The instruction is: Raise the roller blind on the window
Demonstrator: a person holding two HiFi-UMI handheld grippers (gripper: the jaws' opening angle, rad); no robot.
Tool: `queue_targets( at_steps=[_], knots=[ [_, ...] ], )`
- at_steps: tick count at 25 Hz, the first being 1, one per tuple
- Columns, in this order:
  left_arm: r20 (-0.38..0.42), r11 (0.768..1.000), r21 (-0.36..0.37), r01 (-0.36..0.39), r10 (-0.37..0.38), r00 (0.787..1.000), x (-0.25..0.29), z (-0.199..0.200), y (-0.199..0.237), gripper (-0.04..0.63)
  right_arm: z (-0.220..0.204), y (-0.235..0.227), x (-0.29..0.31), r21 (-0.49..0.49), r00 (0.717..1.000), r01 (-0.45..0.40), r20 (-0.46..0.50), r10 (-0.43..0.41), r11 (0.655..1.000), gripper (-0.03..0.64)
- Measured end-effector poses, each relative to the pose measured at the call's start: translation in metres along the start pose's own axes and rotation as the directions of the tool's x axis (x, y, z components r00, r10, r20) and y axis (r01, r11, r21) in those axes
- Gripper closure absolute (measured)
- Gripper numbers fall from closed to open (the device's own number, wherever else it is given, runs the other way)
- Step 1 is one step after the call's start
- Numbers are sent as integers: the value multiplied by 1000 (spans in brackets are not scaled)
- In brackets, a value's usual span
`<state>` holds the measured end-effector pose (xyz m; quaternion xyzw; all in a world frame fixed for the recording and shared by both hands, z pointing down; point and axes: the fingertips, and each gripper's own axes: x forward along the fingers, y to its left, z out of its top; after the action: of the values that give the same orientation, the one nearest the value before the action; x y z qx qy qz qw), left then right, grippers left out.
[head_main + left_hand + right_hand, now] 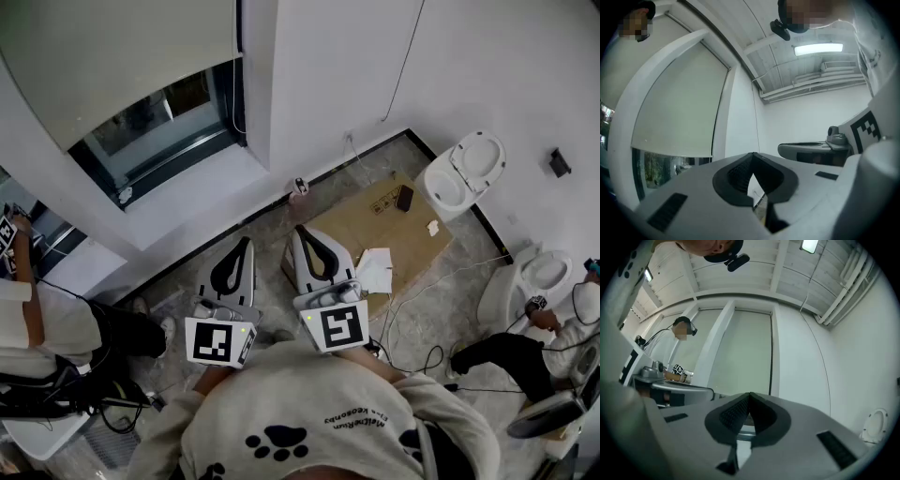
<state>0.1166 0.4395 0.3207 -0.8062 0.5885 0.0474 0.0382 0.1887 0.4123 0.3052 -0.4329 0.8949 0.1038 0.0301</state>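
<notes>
The pale roller blind (122,52) covers the upper part of the window, and a strip of bare glass (164,131) shows below its bottom edge. A thin cord (233,94) hangs along the blind's right side. My left gripper (246,244) and right gripper (303,231) are held side by side in front of my chest, well short of the window. Both are shut with nothing in them. The left gripper view has its closed tips (752,155) in front of the blind (679,108). In the right gripper view the closed tips (749,395) point at the blind (740,348).
A white sill (178,202) juts out under the window. Flattened cardboard (384,220) and loose cables (422,356) lie on the floor ahead. Two toilets (469,169) (530,281) stand at the right. A person (56,328) sits at the left and another (525,361) at the right.
</notes>
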Motion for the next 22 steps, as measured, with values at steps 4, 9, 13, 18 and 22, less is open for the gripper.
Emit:
queue_targets(
  at_steps=[4, 9, 13, 18, 22],
  knots=[
    [0, 1000, -4, 3, -3, 1000, -4, 0, 8, 588, 0, 7, 4, 4, 1000, 8, -9, -8, 1000, 607],
    [7, 1000, 0, 19, -19, 1000, -10, -1, 18, 588, 0, 19, 7, 1, 1000, 30, 0, -30, 1000, 607],
    [11, 999, 4, 36, -36, 999, -12, -2, 24, 588, -1, 23, 7, 44, 999, 45, 3, -46, 998, 607],
    [9, 999, -9, 51, -51, 999, -9, -7, 31, 588, -13, 21, 11, 60, 996, 78, -39, -76, 995, 607],
    [7, 998, -18, 61, -61, 998, 1, -13, 40, 588, -16, 19, 26, 74, 997, 77, -19, -76, 994, 607]
  ],
)
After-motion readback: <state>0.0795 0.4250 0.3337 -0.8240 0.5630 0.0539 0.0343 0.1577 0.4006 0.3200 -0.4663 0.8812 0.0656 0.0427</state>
